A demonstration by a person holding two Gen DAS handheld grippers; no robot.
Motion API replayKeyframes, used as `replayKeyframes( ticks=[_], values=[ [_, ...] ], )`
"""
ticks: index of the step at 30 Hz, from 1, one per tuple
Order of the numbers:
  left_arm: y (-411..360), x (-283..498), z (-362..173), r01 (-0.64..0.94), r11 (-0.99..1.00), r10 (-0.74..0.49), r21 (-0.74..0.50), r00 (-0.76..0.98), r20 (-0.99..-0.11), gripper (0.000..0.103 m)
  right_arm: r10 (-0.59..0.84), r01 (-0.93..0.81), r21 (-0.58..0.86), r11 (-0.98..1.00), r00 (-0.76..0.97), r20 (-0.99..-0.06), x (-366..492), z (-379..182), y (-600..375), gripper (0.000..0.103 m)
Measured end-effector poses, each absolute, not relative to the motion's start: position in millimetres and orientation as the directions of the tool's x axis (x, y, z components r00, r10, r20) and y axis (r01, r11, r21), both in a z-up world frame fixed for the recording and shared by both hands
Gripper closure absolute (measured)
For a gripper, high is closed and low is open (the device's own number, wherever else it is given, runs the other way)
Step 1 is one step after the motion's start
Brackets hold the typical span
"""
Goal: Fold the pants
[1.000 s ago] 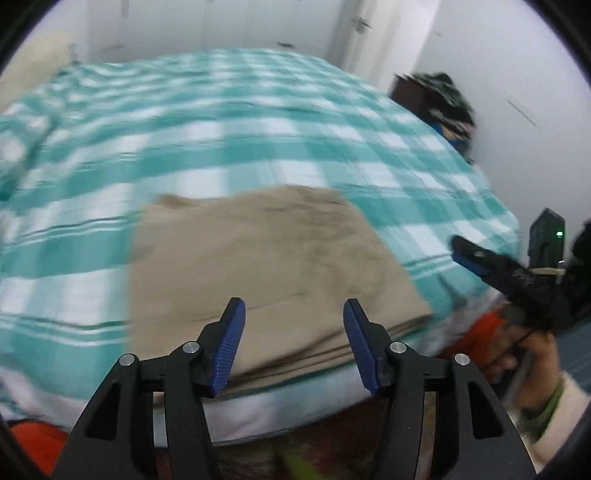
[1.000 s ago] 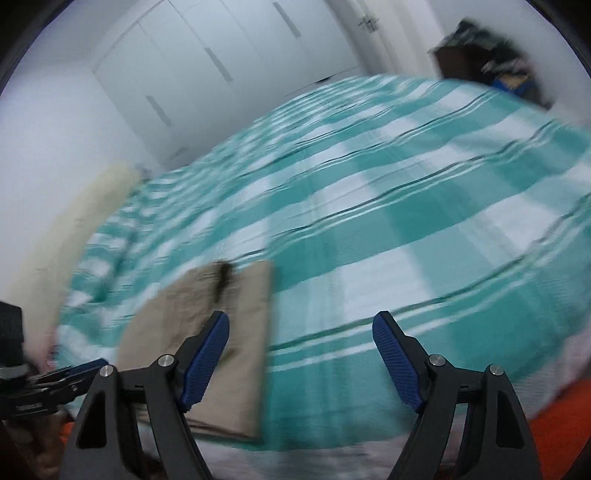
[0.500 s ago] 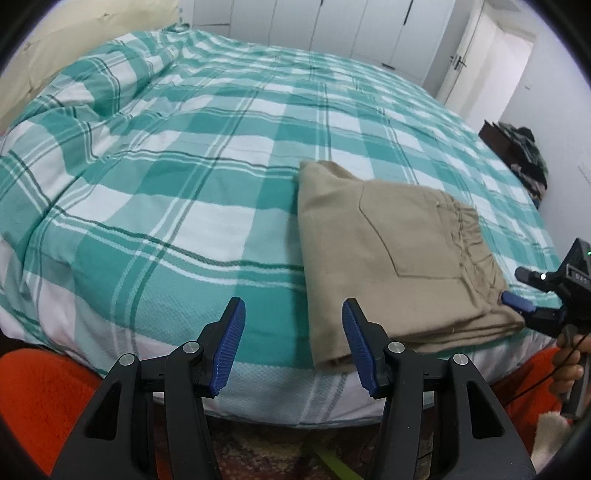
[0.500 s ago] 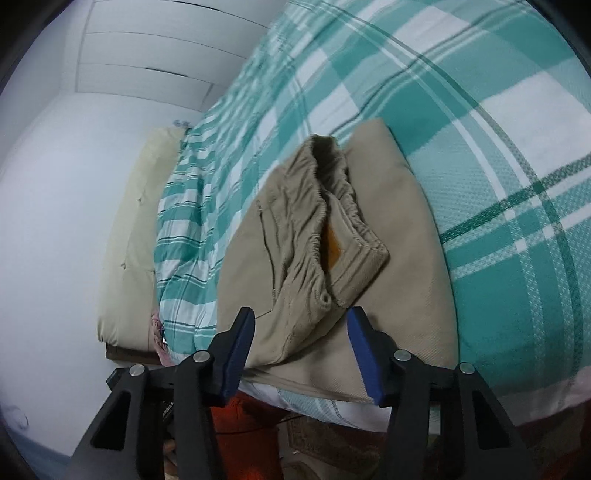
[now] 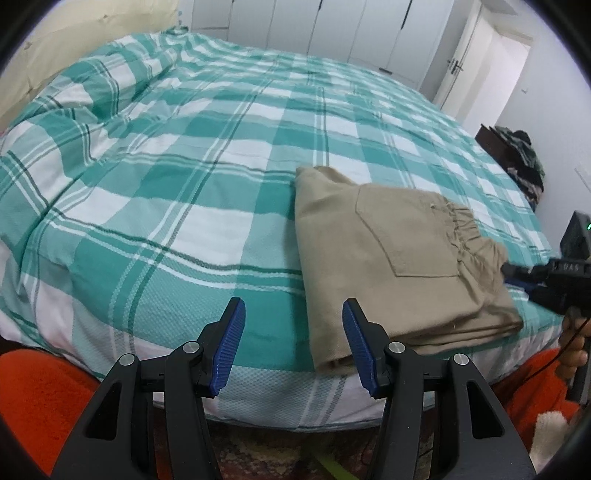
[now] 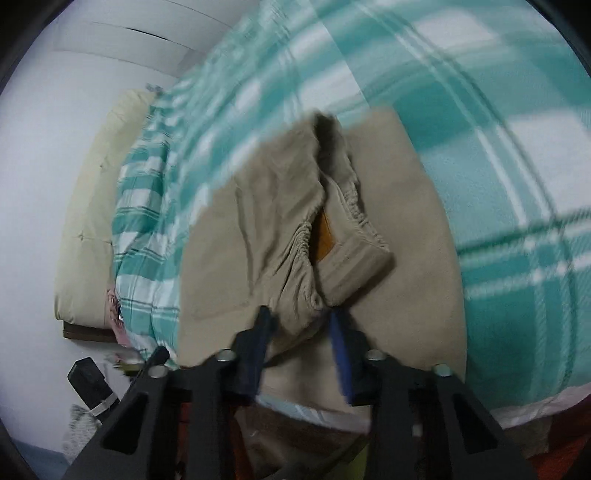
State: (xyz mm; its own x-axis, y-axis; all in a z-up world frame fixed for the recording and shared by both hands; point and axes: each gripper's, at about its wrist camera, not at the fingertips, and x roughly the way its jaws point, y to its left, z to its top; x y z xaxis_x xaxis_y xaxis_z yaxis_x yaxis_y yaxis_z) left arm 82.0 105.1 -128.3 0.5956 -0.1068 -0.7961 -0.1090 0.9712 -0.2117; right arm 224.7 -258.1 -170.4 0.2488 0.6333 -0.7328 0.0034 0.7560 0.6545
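Observation:
The tan pants point(image 5: 391, 258) lie folded in a flat stack near the front edge of the bed, back pocket up, elastic waistband to the right. My left gripper point(image 5: 293, 343) is open and empty, just off the bed's edge, left of the stack's near corner. In the right wrist view the pants point(image 6: 402, 280) fill the middle, blurred. My right gripper point(image 6: 301, 325) has its jaws narrowed around the gathered waistband point(image 6: 306, 258); whether they grip it is unclear. The right gripper also shows in the left wrist view point(image 5: 517, 271), at the waistband.
The bed carries a teal and white plaid cover point(image 5: 184, 184). A cream headboard cushion point(image 5: 55, 55) is at the far left. White wardrobes point(image 5: 332, 29) line the back wall. A dark shelf with clothes point(image 5: 517, 151) stands at the right.
My right gripper has moved in onto the waistband and its jaws have narrowed. My left gripper has barely shifted and stays open.

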Motion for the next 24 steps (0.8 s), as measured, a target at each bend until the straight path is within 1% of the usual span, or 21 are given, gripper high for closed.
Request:
replayKeyframes(
  ticks=[2,4,6,8,11,13,15,19,20,22,23,24],
  values=[
    [97.1,80.1,-125.9,-0.071,0.979,-0.110,-0.192,0.607,-0.787,0.045,0.630,-0.069,0.642,0.764,0.297,-0.718,225.2,-151.4,-257.5,0.091],
    [85.2,82.1,-129.9,-0.031,0.987,-0.110,-0.159,0.590,-0.800,0.045,0.584,-0.101,0.585,0.804,0.316,-0.748,226.8,-147.5,-259.9,0.091],
    [74.9,84.7,-136.0,-0.001,0.991,-0.109,-0.133,0.567,-0.816,0.045,0.553,-0.059,0.561,0.826,0.283,-0.784,233.0,-167.3,-265.7,0.090],
    [70.9,84.5,-136.9,0.009,0.992,-0.110,-0.127,0.563,-0.819,0.045,0.577,-0.034,0.591,0.806,0.270,-0.771,233.7,-178.0,-271.8,0.088],
    [77.8,85.1,-133.8,-0.008,0.989,-0.114,-0.145,0.571,-0.813,0.045,0.601,-0.012,0.631,0.776,0.317,-0.734,227.0,-174.0,-283.2,0.068],
    [87.0,88.1,-136.4,-0.042,0.985,-0.115,-0.168,0.564,-0.818,0.045,0.610,-0.042,0.632,0.774,0.316,-0.726,224.8,-165.5,-285.4,0.068],
    [94.7,90.1,-139.5,-0.073,0.979,-0.118,-0.190,0.555,-0.823,0.045,0.600,-0.044,0.615,0.787,0.285,-0.747,225.5,-163.2,-282.8,0.068],
    [103.9,90.8,-143.4,-0.110,0.972,-0.117,-0.210,0.550,-0.827,0.045,0.651,-0.043,0.663,0.748,0.247,-0.718,225.2,-165.9,-270.1,0.068],
    [104.1,90.6,-144.0,-0.111,0.971,-0.116,-0.210,0.548,-0.828,0.045,0.629,-0.058,0.636,0.769,0.241,-0.739,225.9,-166.2,-263.7,0.068],
    [102.9,89.5,-144.1,-0.109,0.973,-0.114,-0.205,0.547,-0.829,0.045,0.547,-0.063,0.550,0.833,0.241,-0.802,228.1,-169.4,-253.2,0.071],
    [102.5,88.8,-142.9,-0.106,0.973,-0.113,-0.203,0.550,-0.828,0.045,0.529,-0.050,0.534,0.844,0.245,-0.813,229.1,-171.3,-251.2,0.077],
    [101.3,87.4,-140.8,-0.100,0.974,-0.113,-0.202,0.557,-0.823,0.045,0.520,-0.045,0.528,0.848,0.262,-0.813,228.5,-169.5,-250.9,0.095]
  ],
)
